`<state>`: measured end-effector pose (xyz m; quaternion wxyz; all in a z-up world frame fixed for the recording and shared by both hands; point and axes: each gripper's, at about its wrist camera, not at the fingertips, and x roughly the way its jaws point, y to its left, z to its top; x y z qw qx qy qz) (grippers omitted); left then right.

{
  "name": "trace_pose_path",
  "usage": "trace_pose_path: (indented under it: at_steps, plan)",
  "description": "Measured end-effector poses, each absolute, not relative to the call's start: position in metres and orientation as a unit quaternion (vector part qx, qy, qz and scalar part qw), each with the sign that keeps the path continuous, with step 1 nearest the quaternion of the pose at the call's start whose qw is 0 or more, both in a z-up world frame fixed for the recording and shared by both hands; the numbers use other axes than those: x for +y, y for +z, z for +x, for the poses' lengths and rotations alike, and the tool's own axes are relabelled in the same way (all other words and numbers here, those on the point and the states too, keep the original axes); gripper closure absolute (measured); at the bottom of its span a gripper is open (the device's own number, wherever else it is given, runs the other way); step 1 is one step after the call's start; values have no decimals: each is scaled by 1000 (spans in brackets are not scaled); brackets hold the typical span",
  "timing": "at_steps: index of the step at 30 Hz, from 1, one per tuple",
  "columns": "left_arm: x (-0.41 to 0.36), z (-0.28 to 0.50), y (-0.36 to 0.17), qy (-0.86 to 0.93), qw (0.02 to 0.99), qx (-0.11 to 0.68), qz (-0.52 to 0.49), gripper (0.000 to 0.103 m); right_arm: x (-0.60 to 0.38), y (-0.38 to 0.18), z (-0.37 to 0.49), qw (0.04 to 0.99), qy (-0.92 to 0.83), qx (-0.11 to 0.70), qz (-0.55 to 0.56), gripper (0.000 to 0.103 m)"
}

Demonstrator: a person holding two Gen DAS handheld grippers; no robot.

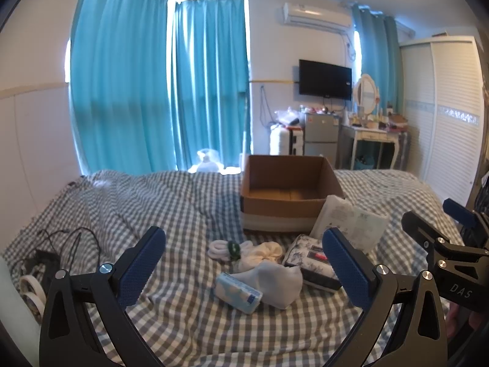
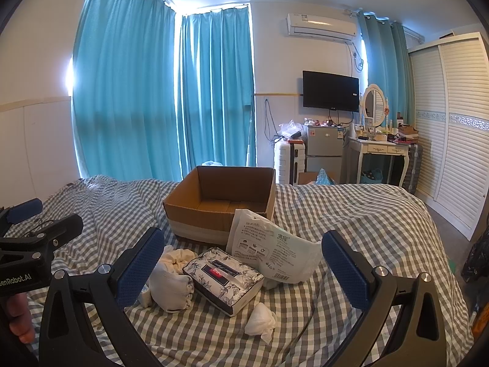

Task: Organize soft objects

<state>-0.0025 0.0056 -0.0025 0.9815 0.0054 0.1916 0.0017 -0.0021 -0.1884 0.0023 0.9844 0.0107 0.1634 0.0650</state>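
So we're looking at a bed (image 2: 351, 214) covered in a grey-and-white gingham sheet, soft and rumpled with lots of folds. Sitting on it is an open cardboard box (image 2: 220, 202), plain brown corrugated, with a pale band of tape around its base and nothing visible inside.

The soft stuff is piled just in front of the box. There's a tissue pack (image 2: 224, 278) in a floral blue-and-white plastic wrap, blocky and rectangular, lying tilted. Leaning against the box front is a flat white plastic pouch (image 2: 272, 244) with green printed text, crinkly and glossy. Left of the tissue pack sits a squishy white cloth bundle (image 2: 171, 284), with a cream scrunched fabric (image 2: 178, 257) just behind it. A small crumpled white wad (image 2: 259, 321) lies nearer to us, apart from the rest. From the left wrist view we also see a coiled white rope-like loop (image 1: 220, 249) with a green bit on it, and a small light-blue wrapped pack (image 1: 238, 292) touching the cloth bundle.

Our left gripper (image 1: 244, 263) has its jaws spread wide, nothing between the textured blue pads (image 1: 142, 263). The right gripper (image 2: 243, 263) is the same deal, wide apart and holding nothing. Both hover above the sheet, near the pile.

Off to the left there's a black cable (image 1: 70, 241) on the sheet.
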Motion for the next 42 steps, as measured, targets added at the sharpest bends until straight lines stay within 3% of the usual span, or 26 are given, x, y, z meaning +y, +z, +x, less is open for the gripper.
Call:
trace_pose_path:
  at_steps: [42]
  plan:
    - [8, -3, -4, 3, 980, 197, 5, 0, -188, -4, -2, 984, 65, 167, 9, 0]
